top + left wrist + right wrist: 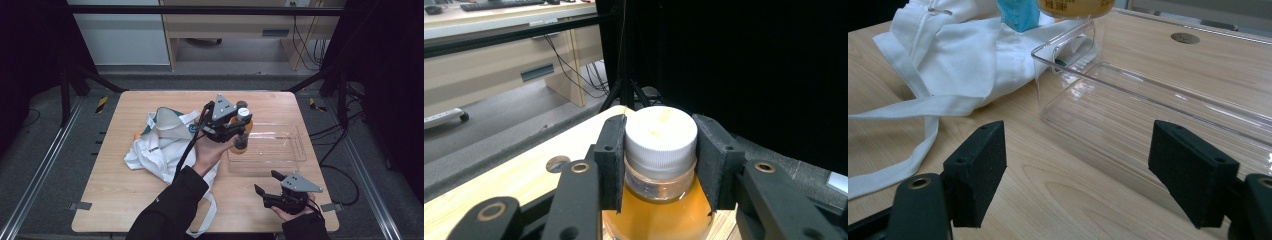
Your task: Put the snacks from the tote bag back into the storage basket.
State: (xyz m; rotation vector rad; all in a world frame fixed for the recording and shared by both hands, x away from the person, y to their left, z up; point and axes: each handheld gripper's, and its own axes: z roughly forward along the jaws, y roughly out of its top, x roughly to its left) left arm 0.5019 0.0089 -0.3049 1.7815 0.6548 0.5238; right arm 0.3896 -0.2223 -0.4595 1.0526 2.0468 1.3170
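My left gripper (239,125) is shut on a bottle of orange drink (242,134) with a white cap (661,134), gripping it just below the cap and holding it over the left end of a clear plastic tray (296,150). In the left gripper view the black pads (613,160) press both sides of the cap. My right gripper (267,184) rests open near the table's front right edge, its jaws wide apart and empty, facing the tray (1158,107). The bottle's base (1075,7) hangs above the tray's left wall.
A crumpled white cloth bag (160,142) with long straps lies left of the tray, with something orange (137,134) peeking at its far left. A blue item (1018,14) sits by the bag. The wooden table (120,200) ends close to my right gripper.
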